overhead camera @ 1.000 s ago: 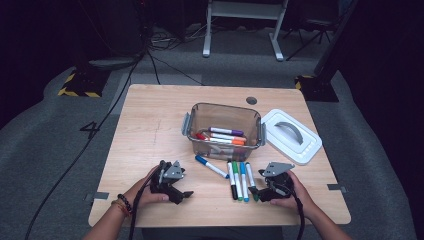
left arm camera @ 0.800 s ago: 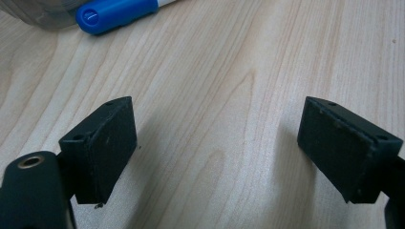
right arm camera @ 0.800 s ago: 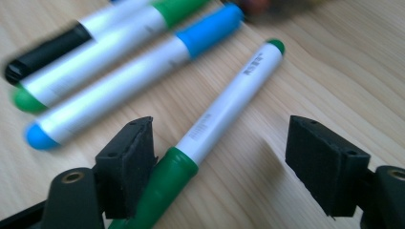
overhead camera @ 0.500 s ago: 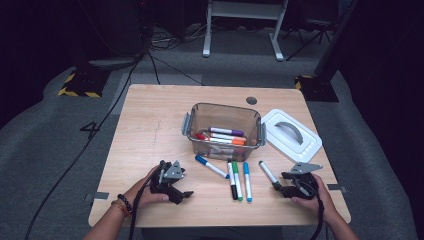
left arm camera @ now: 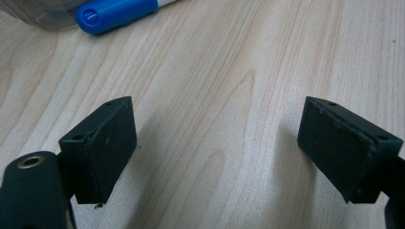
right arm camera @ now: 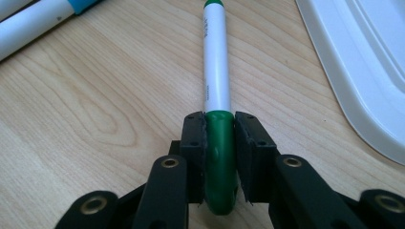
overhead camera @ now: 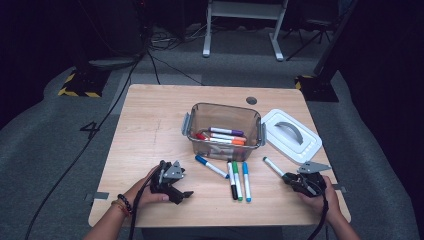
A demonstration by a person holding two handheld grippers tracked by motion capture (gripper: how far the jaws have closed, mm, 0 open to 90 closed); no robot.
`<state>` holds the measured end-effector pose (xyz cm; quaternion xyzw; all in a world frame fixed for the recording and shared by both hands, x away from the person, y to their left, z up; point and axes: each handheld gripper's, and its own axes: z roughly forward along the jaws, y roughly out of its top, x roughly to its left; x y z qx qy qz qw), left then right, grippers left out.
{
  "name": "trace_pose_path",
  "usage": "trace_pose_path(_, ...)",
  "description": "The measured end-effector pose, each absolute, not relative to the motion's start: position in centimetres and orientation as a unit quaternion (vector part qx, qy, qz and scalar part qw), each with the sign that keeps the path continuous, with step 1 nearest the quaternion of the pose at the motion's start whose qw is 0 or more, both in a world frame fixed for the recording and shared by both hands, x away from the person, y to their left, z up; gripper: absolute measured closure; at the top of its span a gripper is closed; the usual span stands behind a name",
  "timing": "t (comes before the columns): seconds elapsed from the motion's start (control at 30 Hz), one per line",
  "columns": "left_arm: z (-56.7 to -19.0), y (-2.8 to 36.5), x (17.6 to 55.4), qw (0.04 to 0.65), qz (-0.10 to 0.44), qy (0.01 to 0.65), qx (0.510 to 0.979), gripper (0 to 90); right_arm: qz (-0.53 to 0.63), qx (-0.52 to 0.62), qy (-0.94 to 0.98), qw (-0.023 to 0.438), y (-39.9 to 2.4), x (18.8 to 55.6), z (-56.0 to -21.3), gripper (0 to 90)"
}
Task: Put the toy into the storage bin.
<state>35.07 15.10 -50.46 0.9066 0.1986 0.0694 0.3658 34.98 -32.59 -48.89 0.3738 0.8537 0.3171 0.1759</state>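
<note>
With your right tool point(right arm camera: 220, 157) just closed and pinching the green-capped marker point(right arm camera: 216, 67) at the bench's point(overhead camera: 150, 130) near right, and your left tool point(left arm camera: 217, 148) spread and idle, lift it next into the clear box point(overhead camera: 225, 111).

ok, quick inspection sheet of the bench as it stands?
Surface: wooden table, bare wood, dark round grommet at the far edge.
Job's things: clear container holding several markers; its white lid off, to its right; blue-capped marker and three side-by-side markers loose in front; green-capped marker in the right grip.
Clutter: nothing seen.
Grippers: left gripper open, nothing between the jaws; right gripper shut on the green-capped marker's cap.
Cables: gripper cable trails off the near edge; floor cable left of the table.
Surroundings: grey carpet, hazard-striped base, white frame.
</note>
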Motion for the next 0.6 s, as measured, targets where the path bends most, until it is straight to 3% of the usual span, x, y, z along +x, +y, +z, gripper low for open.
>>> trace_pose_path(0.6,-50.5,15.1,35.1,0.366,0.069,0.199,0.906,13.6,0.403,0.377,0.812,0.190,-35.4,34.0,-45.5,75.4)
